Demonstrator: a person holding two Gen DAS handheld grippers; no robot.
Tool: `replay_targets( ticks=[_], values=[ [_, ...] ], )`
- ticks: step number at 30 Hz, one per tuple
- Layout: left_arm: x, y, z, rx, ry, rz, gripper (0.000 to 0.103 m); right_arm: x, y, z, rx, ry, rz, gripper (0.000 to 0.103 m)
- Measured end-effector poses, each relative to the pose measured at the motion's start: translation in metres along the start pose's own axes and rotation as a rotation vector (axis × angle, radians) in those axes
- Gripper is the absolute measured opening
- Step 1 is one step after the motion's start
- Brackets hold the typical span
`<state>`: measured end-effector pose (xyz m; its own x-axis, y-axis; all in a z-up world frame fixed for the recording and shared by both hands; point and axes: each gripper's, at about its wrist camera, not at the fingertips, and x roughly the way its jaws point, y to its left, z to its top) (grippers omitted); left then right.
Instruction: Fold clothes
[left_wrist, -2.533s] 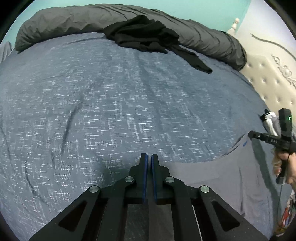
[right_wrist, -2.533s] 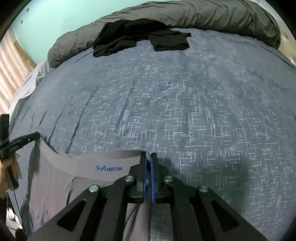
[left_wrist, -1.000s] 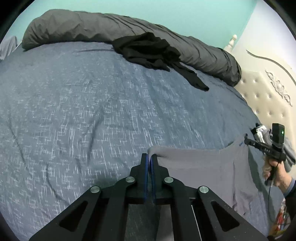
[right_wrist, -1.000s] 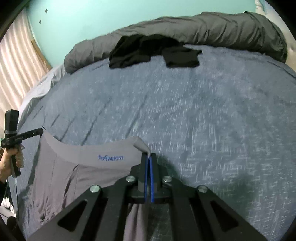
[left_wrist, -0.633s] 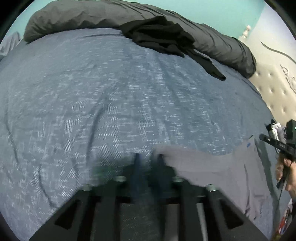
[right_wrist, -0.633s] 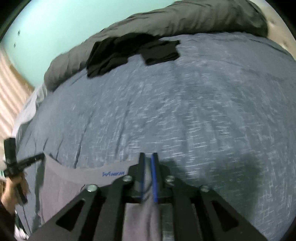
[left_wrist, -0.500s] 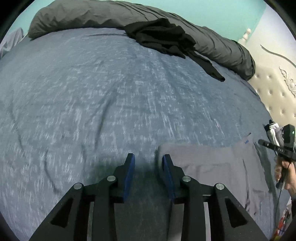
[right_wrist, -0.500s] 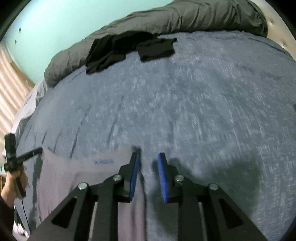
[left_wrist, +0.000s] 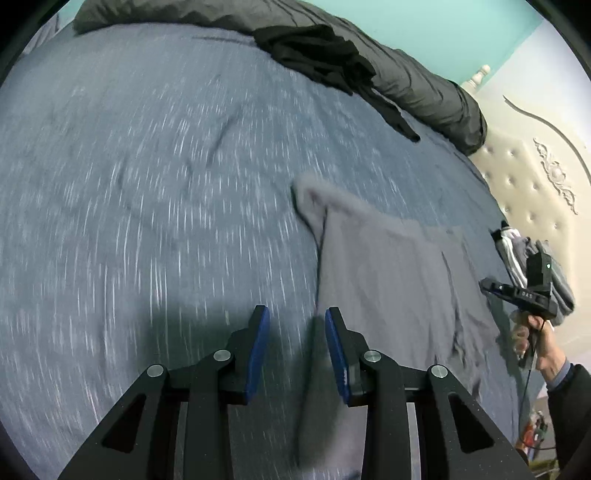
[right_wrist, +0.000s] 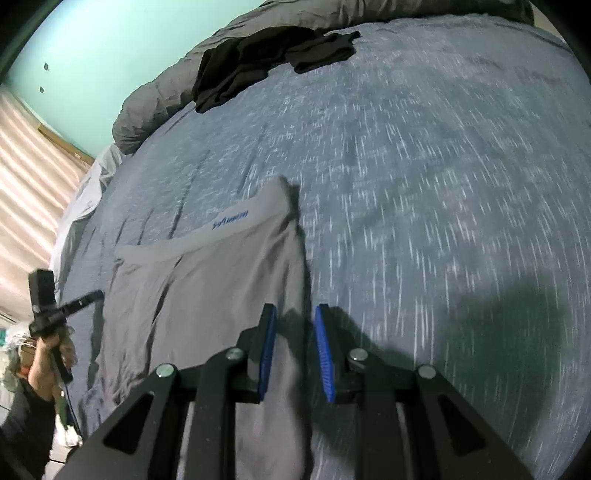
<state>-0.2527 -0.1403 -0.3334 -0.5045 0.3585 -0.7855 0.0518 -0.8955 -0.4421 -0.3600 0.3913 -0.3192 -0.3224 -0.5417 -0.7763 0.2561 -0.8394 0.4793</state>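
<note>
We have wide bare bedspread (left_wrist: 147, 184) ahead of and left of the left gripper (left_wrist: 297, 347), free to sweep. To its right lie the grey shorts (left_wrist: 388, 266), flat and low. Beyond them the folded pile (left_wrist: 517, 251) sits by the headboard (left_wrist: 535, 177). At the far edge the rolled duvet (left_wrist: 424, 88) and the black clothes (left_wrist: 317, 55) close off the way. Right of the right gripper (right_wrist: 293, 350), the bedspread is bare again.
</note>
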Motion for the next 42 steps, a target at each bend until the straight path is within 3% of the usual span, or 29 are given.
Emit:
replay_targets(
  ticks=[9,11,13,14,24,33,37,40,42],
  values=[
    [-0.022,0.006,-0.055,-0.149,-0.068,-0.002,0.034,-0.022,0.0,-0.054,0.062,0.017,0.011,0.021],
    [-0.024,0.006,-0.06,-0.152,-0.074,-0.001,0.034,-0.027,0.003,-0.062,0.066,0.006,0.001,0.019],
    [-0.026,0.006,-0.065,-0.155,-0.08,0.0,0.034,-0.029,0.005,-0.064,0.075,0.005,-0.003,0.004],
    [-0.027,0.007,-0.067,-0.157,-0.083,0.001,0.034,-0.031,0.004,-0.066,0.085,-0.001,-0.009,0.003],
    [-0.039,0.009,-0.092,-0.174,-0.111,0.004,0.035,-0.053,-0.019,-0.072,0.228,-0.136,-0.105,0.001],
    [-0.04,0.002,-0.099,-0.1,-0.089,0.039,0.035,-0.059,-0.013,-0.07,0.195,-0.158,-0.158,0.001],
    [-0.038,0.002,-0.102,-0.095,-0.078,0.032,0.035,-0.051,-0.016,-0.077,0.277,-0.178,-0.166,0.003],
    [-0.038,0.002,-0.104,-0.108,-0.08,0.017,0.035,-0.062,-0.01,-0.088,0.312,-0.249,-0.205,0.021],
    [-0.038,0.001,-0.104,-0.108,-0.084,0.01,0.034,-0.074,-0.001,-0.097,0.327,-0.313,-0.239,0.025]
  ],
)
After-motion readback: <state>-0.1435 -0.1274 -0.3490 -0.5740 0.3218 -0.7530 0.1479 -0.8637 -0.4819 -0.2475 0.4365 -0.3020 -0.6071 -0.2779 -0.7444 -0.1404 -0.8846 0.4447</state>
